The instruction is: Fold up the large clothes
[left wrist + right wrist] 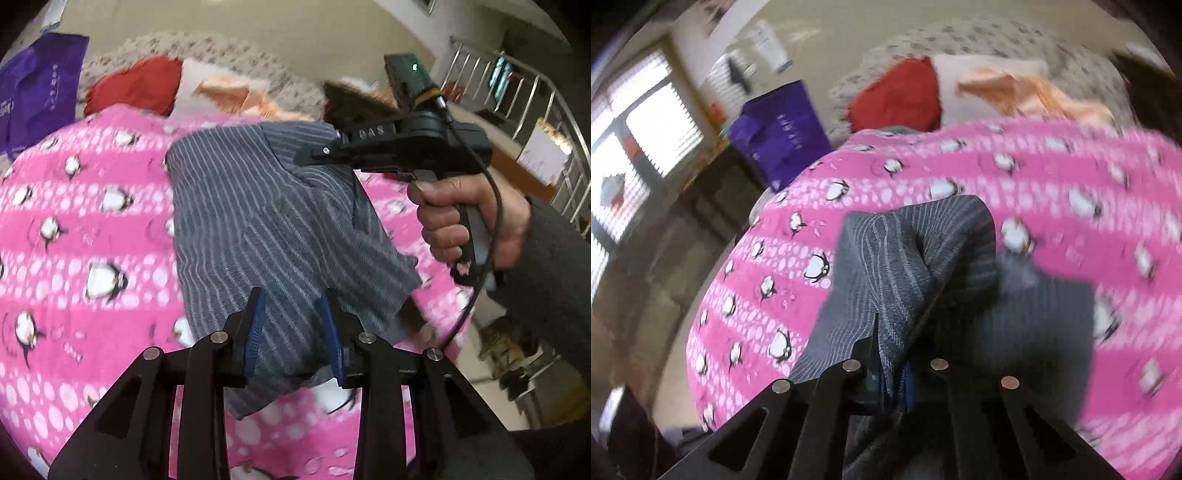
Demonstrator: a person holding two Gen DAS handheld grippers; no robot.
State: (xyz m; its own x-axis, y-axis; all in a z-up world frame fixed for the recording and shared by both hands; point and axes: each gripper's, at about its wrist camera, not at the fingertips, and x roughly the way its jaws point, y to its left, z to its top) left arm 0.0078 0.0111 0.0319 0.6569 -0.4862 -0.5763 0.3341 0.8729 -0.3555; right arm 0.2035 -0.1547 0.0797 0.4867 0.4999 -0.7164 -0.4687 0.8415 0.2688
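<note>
Here the left claw (293, 328) stands partly open with a bunched fold of the grey striped garment (266, 221) filling the gap between its blue pads (255, 332); the cloth is gripped there. The right claw (892, 373) is closed tight on another fold of the same garment (905, 258), which rises straight out of its nearly meeting jaws. In the left wrist view that right claw (314, 155) shows from the side, pinching the garment's upper edge, with a person's right hand (469, 221) wrapped round its handle and a dark sleeve (554, 277) behind.

The garment hangs between the two claws, lifted over a bed spread with a pink penguin blanket (92, 240). Beyond the blanket lie a red cloth (136, 86), an orange cloth (236, 94) and a pale patterned cover (221, 48). A purple bag (37, 92) stands at the bed's far left, and a metal rail (535, 110) runs along the right. A window with blinds (646, 122) shows in the right wrist view.

The draped cloth blocks the blanket directly ahead of both cameras. The right wrist picture is smeared, so the garment's lower right part is a grey blur, and the fingertips of the right claw are buried in fabric. A dark furry item beside the right claw cannot be made out.
</note>
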